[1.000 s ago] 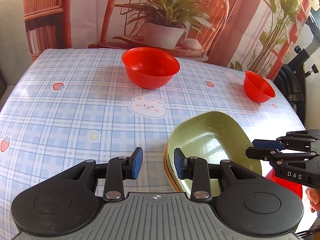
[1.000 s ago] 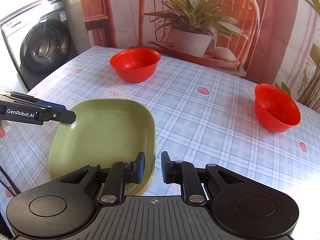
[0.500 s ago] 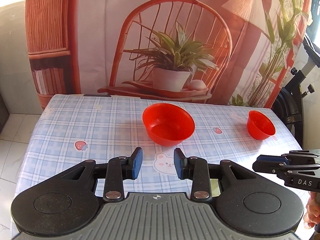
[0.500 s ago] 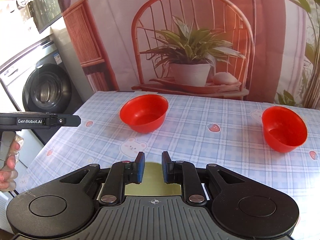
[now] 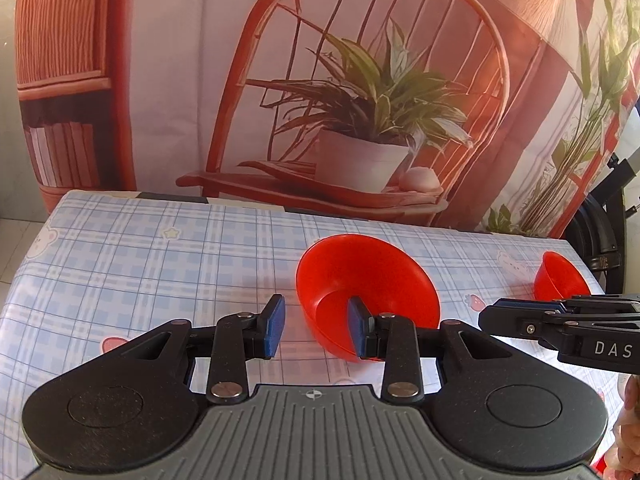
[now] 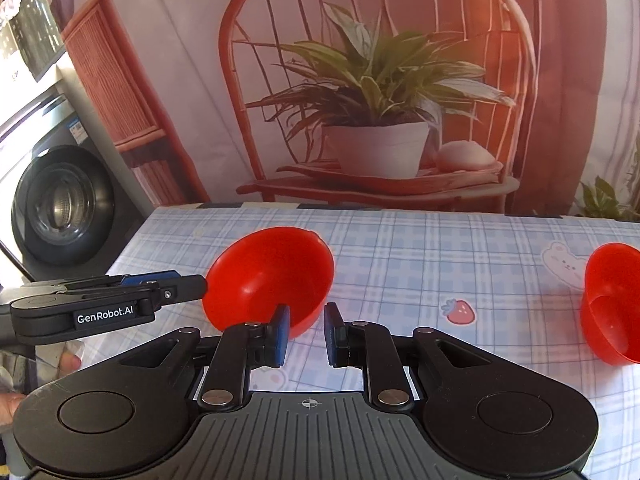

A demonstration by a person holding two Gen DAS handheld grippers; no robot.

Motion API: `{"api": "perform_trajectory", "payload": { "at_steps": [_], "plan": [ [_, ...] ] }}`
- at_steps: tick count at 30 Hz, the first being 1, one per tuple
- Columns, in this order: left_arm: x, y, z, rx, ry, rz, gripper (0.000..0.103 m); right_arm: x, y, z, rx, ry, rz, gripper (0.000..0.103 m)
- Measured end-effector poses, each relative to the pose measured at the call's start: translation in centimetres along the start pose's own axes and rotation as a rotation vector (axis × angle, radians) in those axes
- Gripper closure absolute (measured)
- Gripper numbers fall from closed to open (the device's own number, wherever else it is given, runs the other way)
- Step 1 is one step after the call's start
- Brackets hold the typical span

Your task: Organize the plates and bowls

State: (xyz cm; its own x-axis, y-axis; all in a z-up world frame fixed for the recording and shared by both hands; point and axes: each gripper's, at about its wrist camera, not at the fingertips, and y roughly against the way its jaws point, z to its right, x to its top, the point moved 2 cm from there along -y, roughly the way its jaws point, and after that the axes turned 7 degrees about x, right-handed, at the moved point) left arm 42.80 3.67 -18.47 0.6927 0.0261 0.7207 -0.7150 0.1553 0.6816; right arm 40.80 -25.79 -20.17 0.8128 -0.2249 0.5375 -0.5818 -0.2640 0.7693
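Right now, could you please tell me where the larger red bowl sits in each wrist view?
Left wrist view: the larger red bowl sits just right of centre, behind the left tongs' right finger.
Right wrist view: it sits left of centre, behind the right tongs' left finger.
Shared landmark: the strawberry print beside it.

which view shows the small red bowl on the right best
The right wrist view: the small red bowl is large and its inside shows, though the frame edge clips it. In the left wrist view the same bowl looks tiny, its lower part hidden behind the right gripper.
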Motion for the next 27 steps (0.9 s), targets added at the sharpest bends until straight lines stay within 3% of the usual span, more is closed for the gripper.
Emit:
{"api": "perform_trajectory", "payload": {
  "at_steps": [10,14,16,27],
  "plan": [
    [-0.4,-3.7,0.0,-0.015,0.022,-0.038,0.068,0.6,-4.8,1.3,-0.032,-0.08,-0.055,0.084],
    [-0.8,-4.1,0.0,-0.007,0.02,-0.051,0.085,0.2,-5.7,1.5,-0.02,-0.104,-0.07,0.087],
    [-0.9,-4.0,0.0,-0.009,0.015,-0.044,0.086,0.1,-5.7,1.2,-0.011,-0.103,-0.069,0.091],
    [-0.7,-1.0,0.5,0.019,-0.016,-0.025,0.088,0.0,-2.8,-0.1,0.008,-0.105,-0.031,0.092]
  ]
}}
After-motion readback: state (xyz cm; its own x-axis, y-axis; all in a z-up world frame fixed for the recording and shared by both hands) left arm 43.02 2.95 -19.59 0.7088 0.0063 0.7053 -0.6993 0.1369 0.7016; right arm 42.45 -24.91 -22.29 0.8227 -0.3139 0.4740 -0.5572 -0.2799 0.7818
